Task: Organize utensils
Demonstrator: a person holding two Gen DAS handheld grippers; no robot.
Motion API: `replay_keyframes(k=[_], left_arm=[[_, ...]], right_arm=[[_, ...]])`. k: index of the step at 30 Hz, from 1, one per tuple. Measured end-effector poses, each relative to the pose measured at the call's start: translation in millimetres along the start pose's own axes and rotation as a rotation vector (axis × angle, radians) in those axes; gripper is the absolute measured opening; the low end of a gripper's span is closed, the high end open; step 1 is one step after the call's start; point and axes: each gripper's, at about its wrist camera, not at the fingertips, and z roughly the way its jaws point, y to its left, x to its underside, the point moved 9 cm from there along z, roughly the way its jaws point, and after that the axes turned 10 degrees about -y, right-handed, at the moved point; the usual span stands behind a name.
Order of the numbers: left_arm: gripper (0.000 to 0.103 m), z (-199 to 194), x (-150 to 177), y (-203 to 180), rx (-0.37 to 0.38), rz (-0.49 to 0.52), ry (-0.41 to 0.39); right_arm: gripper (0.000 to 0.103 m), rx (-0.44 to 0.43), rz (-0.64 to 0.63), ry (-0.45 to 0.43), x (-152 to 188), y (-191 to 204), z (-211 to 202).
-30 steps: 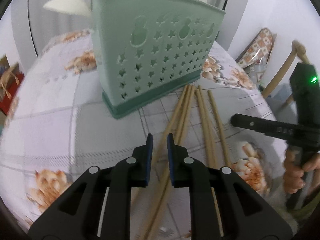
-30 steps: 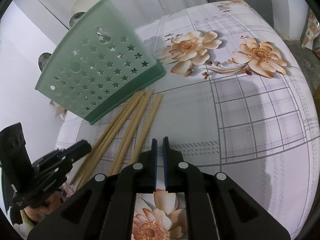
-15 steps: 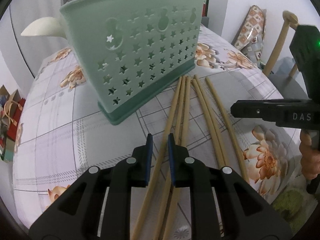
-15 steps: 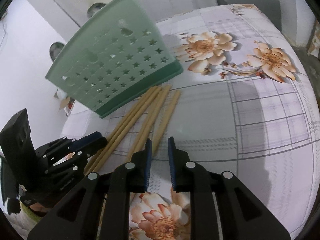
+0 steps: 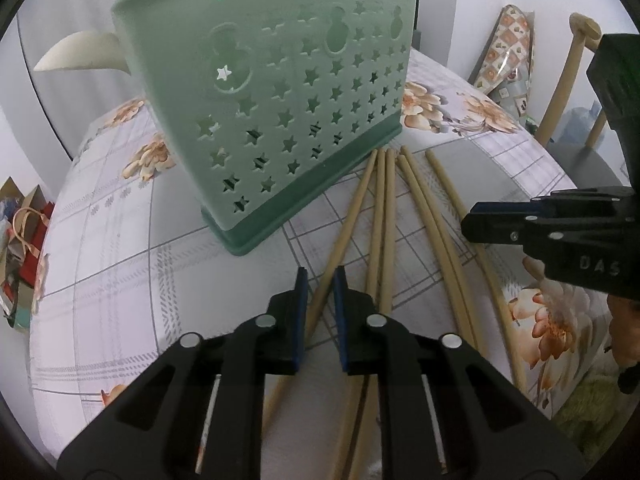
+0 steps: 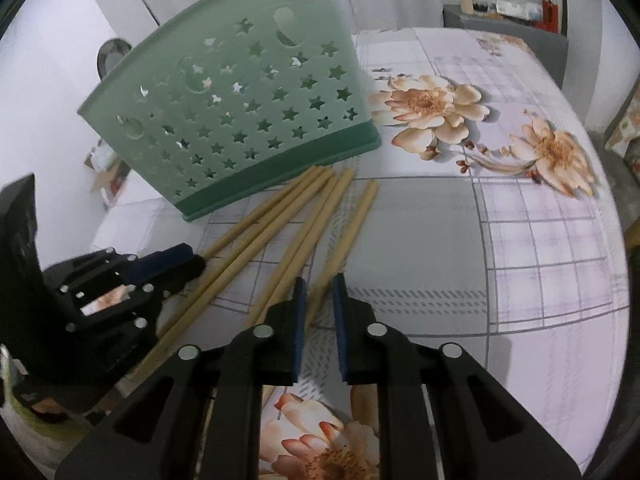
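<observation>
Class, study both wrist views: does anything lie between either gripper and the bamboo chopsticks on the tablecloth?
Nothing visible does. The left gripper and right gripper each hang just above the loose chopsticks, with only air between. The green star-cut holder stands beyond their far ends, out of the way.

On the table [image 5: 120,248] the utensil holder [image 5: 280,120] stands behind a loose row of chopsticks [image 5: 380,216], whose far ends lie just before its base. A chair [image 5: 568,80] stands beyond the table's right edge.
</observation>
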Motion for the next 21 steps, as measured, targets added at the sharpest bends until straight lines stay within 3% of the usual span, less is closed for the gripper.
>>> replay_keyframes(k=[11,21], left_arm=[[0.008,-16.5,15.4,8.2,-0.014,-0.045,0.029],[0.009,-16.9,3.4,5.6,0.061,-0.103,0.055]], right_arm=[[0.006,0.025,-0.029,0.004,3.4,-25.3,-14.2],[0.008,-0.007,-0.031,0.029,9.2,-27.2,-15.3]])
